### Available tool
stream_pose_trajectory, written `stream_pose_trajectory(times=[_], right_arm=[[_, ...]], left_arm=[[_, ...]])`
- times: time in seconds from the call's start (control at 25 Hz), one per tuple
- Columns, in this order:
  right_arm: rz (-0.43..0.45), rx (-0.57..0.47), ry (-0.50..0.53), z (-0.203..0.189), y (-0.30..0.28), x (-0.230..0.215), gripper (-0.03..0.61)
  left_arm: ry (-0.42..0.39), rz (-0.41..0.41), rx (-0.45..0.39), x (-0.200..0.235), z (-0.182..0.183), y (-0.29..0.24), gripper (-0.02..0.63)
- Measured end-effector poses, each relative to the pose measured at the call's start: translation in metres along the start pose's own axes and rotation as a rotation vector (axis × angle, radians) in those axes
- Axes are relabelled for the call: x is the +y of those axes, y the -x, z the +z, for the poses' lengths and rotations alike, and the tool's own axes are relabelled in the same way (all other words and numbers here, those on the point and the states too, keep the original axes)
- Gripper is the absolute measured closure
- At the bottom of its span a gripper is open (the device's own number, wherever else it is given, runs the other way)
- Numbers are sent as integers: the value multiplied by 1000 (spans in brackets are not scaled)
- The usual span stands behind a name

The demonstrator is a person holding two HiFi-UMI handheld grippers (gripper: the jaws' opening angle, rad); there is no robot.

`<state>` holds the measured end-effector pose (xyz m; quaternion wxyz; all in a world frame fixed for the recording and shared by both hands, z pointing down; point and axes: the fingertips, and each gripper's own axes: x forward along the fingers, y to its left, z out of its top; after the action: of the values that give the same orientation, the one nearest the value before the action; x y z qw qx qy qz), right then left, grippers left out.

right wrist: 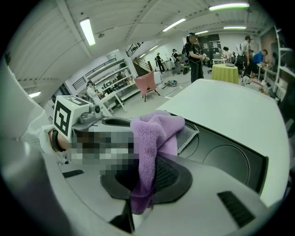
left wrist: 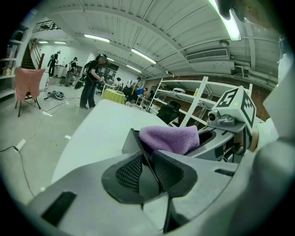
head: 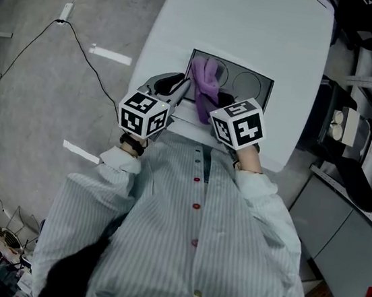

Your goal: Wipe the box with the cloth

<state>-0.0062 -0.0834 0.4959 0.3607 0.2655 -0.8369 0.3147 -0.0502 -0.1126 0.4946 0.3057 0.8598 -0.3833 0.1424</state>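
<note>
A dark, flat box [head: 251,85] with round recesses lies on the white table [head: 256,25], near its front edge. A purple cloth [head: 206,80] is draped over the box's left part. My right gripper [head: 210,107] is shut on the cloth [right wrist: 154,133], which hangs from its jaws [right wrist: 146,184] above the box [right wrist: 230,161]. My left gripper [head: 181,87] sits at the box's left edge. In the left gripper view the jaws [left wrist: 150,168] are shut on the thin box rim [left wrist: 132,142], with the cloth [left wrist: 170,138] just beyond.
The table's front edge is right at the person's striped shirt [head: 192,233]. A cable and power strip [head: 64,13] lie on the floor to the left. Shelving and clutter [head: 361,133] stand close to the table's right side. People stand far off in the hall.
</note>
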Motion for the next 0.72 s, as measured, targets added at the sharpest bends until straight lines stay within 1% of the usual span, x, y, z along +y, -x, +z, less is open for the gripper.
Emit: stream_pose_trajectory(times=[0.28,0.48,0.72], right_arm=[[-76,12,-29,-19,24,-26,526],[-150,35,-37,-36,45,-45,526],[-231,56,-72,-55,68,-71,525]], left_arm=[[-4,1,7,-1,0,0,554],[-10,-4,14,-1,-1,0,554],[-8,-8,19,-1,0,0,552]])
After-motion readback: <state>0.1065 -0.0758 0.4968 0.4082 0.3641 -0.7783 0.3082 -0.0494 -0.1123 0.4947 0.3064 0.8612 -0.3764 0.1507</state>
